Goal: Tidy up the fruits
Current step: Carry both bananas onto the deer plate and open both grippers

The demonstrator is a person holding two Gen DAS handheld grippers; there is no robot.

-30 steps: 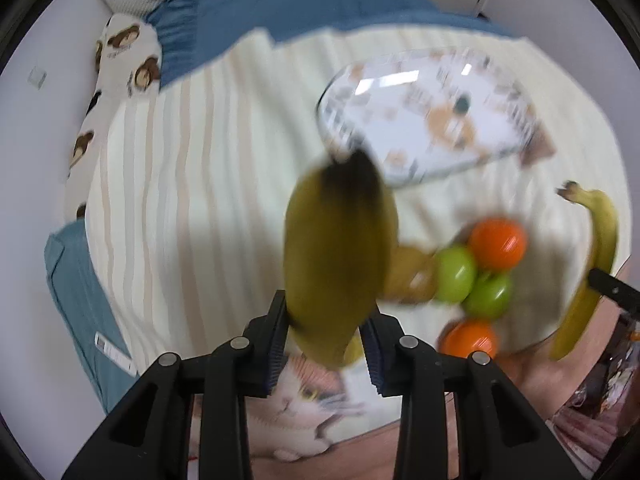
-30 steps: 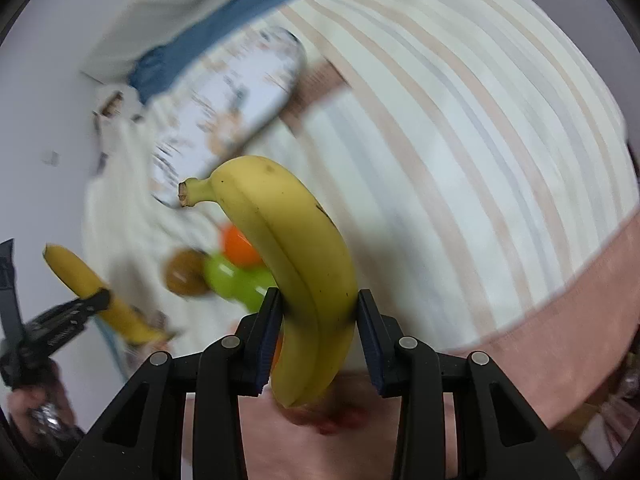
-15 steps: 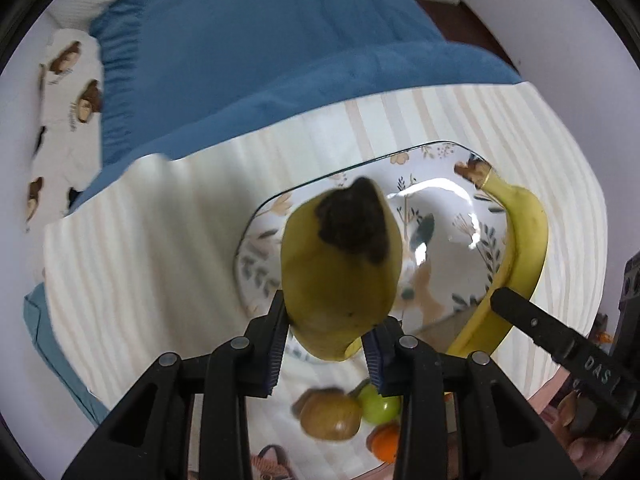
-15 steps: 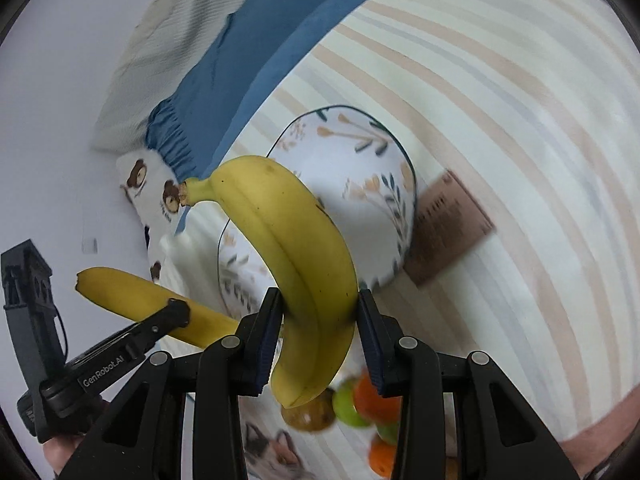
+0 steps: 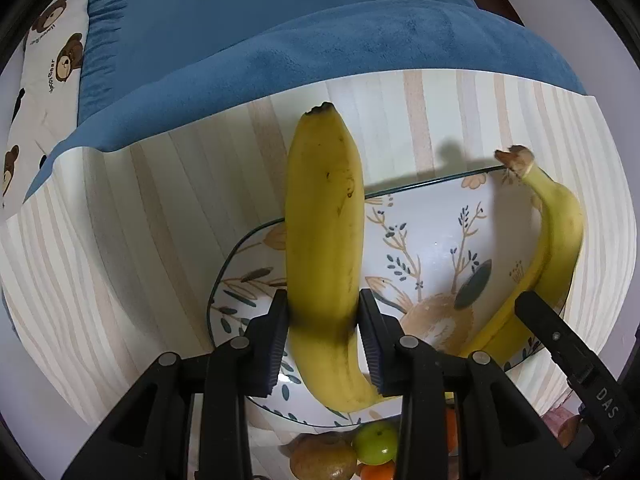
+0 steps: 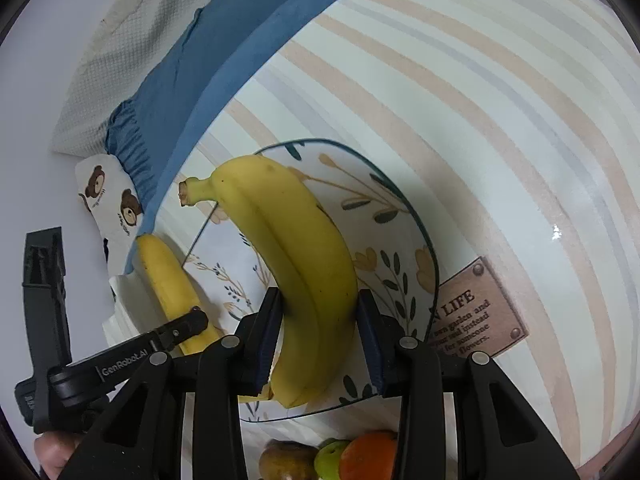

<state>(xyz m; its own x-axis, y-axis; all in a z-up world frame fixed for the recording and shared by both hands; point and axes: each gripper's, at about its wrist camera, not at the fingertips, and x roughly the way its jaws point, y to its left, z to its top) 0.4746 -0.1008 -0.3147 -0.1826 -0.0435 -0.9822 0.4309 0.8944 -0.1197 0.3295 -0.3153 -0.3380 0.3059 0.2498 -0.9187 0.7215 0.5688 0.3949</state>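
My left gripper is shut on a yellow banana and holds it over the left part of a white floral plate. My right gripper is shut on a second banana, held over the same plate. That second banana shows at the right in the left wrist view. The left banana shows at the left in the right wrist view. A kiwi, a green apple and an orange lie just below the plate.
The plate sits on a striped cream cloth with a brown leather label. A blue blanket and a bear-print pillow lie beyond the plate. The other gripper's body is at the left.
Both grippers have moved closer over the plate, each with its banana. The loose fruits have slipped to the bottom edge of both views.
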